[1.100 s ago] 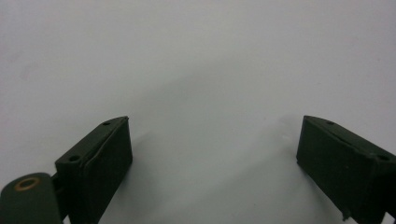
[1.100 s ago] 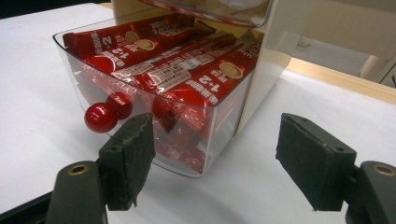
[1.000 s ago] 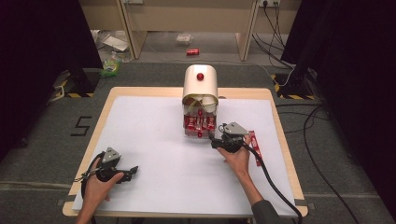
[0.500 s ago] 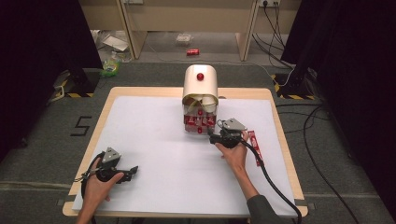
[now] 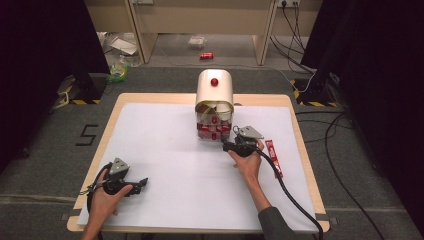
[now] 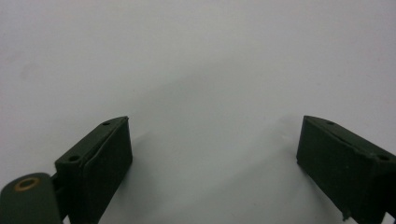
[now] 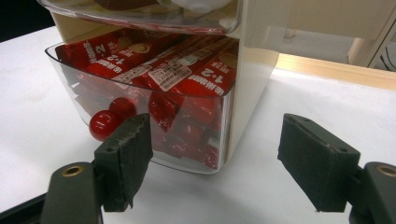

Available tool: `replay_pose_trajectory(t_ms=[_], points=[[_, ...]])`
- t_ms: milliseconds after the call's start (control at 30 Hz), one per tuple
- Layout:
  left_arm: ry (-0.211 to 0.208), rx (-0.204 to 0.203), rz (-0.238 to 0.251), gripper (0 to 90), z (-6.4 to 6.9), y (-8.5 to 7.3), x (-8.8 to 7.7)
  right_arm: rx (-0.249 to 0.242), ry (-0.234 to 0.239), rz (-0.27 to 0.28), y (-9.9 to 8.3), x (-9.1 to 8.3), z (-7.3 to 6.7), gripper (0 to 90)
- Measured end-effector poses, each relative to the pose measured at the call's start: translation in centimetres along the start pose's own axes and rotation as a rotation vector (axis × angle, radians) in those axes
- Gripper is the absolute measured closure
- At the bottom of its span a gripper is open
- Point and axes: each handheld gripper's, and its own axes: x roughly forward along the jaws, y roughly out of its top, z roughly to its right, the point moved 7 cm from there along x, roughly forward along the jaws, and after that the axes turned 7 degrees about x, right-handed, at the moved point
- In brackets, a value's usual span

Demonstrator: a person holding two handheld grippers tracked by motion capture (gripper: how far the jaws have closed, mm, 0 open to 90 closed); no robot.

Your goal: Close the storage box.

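wooden table (image 5: 112, 117) covered by white sheet (image 5: 165, 150), set on grey carpet with dark curtains at both sides and pale cabinets behind. at far centre of sheet, cream dispenser box (image 5: 215, 90) with rounded top and red knob (image 5: 214, 82); lower clear drawer (image 7: 140, 154) pulled out toward near side, packed with red sachets (image 7: 187, 74), with a red ball handle (image 7: 102, 125) at its front. second clear tray just above, contents unclear. right gripper (image 5: 226, 145) held level just beside drawer's right front corner, pointing toward it; in right gripper view, jaws wide apart, nothing between pads, left pad in front of drawer face, right pad over bare sheet, contact with drawer not determinable. single red sachet (image 5: 273, 158) lying flat on sheet just right of right hand (image 5: 248, 162), near table's right edge. black cable (image 5: 295, 200) trailing from right gripper to near edge. left gripper (image 5: 141, 182) resting at near left corner of sheet, well apart from dispenser; in left gripper view, jaws spread wide over plain white sheet, empty. left hand (image 5: 107, 195) wrapped round its body.
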Motion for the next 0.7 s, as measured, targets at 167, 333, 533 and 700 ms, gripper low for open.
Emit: replay_pose_trajectory(t_ms=[167,333,533,700], points=[[0.0,0.0,0.0,9.5,0.0,0.0,0.0,0.002,-0.02,0.001,0.18,0.31,0.06,26.4],[0.0,0.0,0.0,9.5,0.0,0.0,0.0,0.017,-0.043,0.001,0.41,0.73,0.02,25.2],[0.001,0.0,0.0,9.5,0.0,0.0,0.0,0.021,-0.033,0.004,0.35,0.97,-0.23,25.3],[0.001,0.001,0.0,9.5,0.0,0.0,0.0,0.014,-0.036,0.003,0.38,0.88,-0.24,26.0]])
